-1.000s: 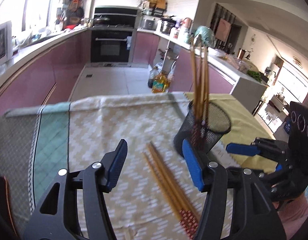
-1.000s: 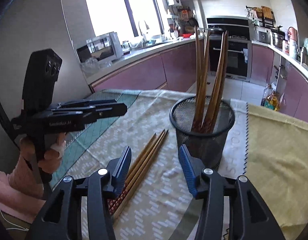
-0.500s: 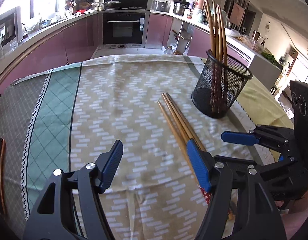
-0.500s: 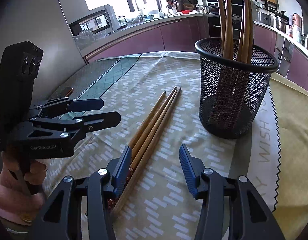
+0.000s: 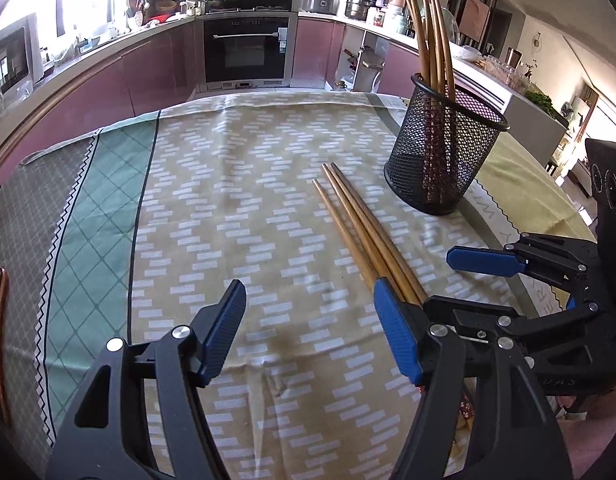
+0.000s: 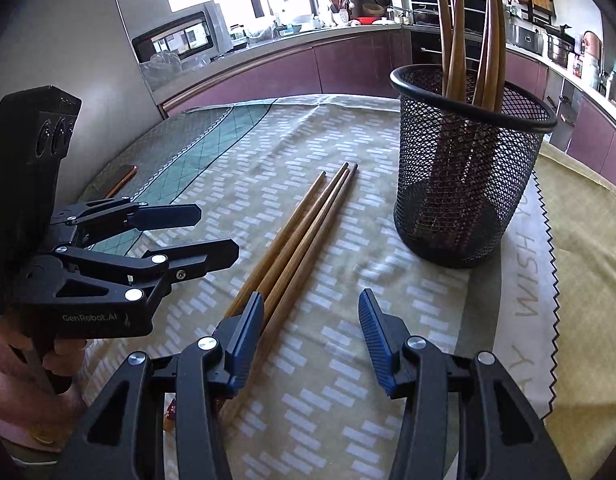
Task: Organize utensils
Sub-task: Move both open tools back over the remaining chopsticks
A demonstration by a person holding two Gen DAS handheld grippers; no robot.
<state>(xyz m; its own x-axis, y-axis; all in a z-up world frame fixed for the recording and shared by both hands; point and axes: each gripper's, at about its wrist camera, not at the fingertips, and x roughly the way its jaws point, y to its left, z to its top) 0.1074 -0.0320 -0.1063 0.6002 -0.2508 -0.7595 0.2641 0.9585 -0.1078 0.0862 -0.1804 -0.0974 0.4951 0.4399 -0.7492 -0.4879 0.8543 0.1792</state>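
Left wrist view: the black mesh holder (image 5: 443, 156) stands upright on the patterned tablecloth (image 5: 236, 184) with several wooden chopsticks already standing in it, so the task is judged partly done. Three loose chopsticks (image 5: 359, 228) lie side by side on the cloth just beside the holder, not yet collected. The left gripper (image 5: 309, 328) is spread and pinches nothing; its inner finger covers the near ends of the chopsticks. The right gripper (image 5: 487, 276) sits close alongside, crowding that approach.

Right wrist view: the same three chopsticks (image 6: 304, 236) point toward the holder (image 6: 467, 168). The right gripper (image 6: 311, 330) is spread and empty, one finger over the chopstick ends. The left gripper (image 6: 200, 232), held in a hand (image 6: 32, 364), stands near the bundle. A dark flat object (image 6: 122, 180) lies at the cloth's far edge, well apart.
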